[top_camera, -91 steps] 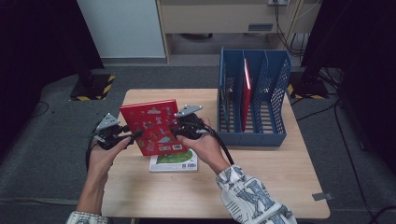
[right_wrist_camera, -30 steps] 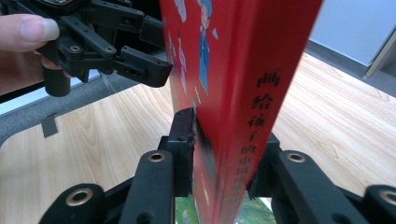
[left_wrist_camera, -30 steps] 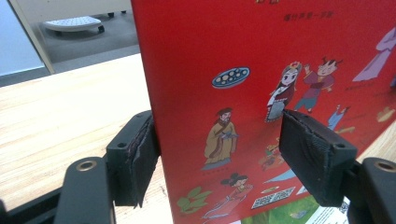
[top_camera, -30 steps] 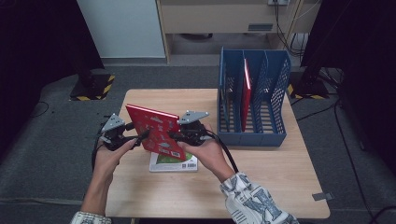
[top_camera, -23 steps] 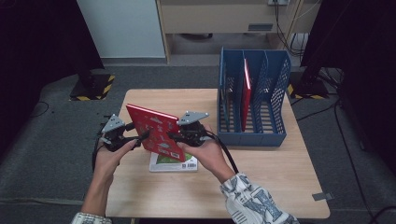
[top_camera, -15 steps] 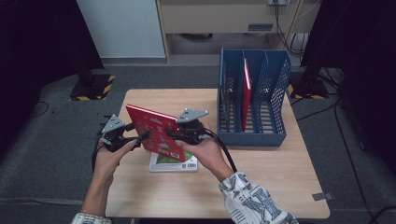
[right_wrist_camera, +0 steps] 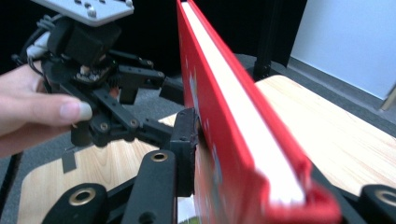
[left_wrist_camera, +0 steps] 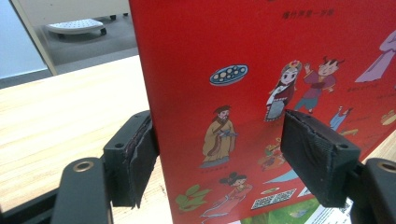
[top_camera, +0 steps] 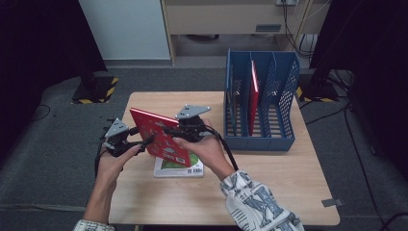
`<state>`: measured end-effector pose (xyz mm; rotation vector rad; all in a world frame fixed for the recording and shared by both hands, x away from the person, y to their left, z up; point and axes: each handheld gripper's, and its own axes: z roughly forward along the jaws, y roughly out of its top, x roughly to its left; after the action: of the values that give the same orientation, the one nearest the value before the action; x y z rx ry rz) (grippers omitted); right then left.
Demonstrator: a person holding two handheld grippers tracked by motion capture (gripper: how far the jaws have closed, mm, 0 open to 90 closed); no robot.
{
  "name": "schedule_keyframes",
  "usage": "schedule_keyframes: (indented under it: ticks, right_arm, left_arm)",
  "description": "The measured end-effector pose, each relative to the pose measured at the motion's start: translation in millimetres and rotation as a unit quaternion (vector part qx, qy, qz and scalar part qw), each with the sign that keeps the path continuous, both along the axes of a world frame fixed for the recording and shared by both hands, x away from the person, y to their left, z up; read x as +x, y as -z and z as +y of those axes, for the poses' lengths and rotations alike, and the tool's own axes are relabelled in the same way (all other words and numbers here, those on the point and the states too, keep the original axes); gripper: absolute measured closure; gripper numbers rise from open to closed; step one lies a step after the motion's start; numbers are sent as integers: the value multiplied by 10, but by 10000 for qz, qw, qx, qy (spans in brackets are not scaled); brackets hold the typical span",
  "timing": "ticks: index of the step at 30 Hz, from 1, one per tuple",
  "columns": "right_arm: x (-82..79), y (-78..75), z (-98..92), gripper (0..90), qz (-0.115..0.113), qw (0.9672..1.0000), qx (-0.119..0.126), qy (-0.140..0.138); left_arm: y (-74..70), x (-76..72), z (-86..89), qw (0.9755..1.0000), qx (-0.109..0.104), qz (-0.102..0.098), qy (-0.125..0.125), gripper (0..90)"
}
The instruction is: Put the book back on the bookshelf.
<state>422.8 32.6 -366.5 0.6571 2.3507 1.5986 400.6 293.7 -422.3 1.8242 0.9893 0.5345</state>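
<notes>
While a green book (top_camera: 179,166) lies beneath and a blue file rack (top_camera: 260,103) stands right, right tongs (top_camera: 169,131) clamp the red book (top_camera: 161,137); left tongs (top_camera: 144,143) gape around its edge.

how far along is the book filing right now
One red book already stands upright in the blue file rack. In hand: a second red picture book is lifted off the table and tilted, clamped by the right gripper, with the left gripper jaws straddling its edge. Left: getting it into the rack, then the green-covered book lying flat on the table.
</notes>
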Motion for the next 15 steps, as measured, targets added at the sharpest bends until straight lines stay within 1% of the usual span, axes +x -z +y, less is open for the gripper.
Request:
schedule_keyframes:
  ticks: [7,12,14,15]
  right_arm:
    - [42,-9,45,720,4,9999,23,-109]
    - [61,9,68,728,36,9999,96,-111]
    - [61,10,70,733,15,9999,98,-115]
    - [61,11,71,734,11,9999,103,-119]
  left_arm:
    - [0,2,0,10000,-1,3,-2,270]
    - [3,2,-4,10000,-1,-8,-13,269]
    - [10,1,-5,10000,26,-31,-11,265]
    - [17,1,-8,10000,6,-45,-24,262]
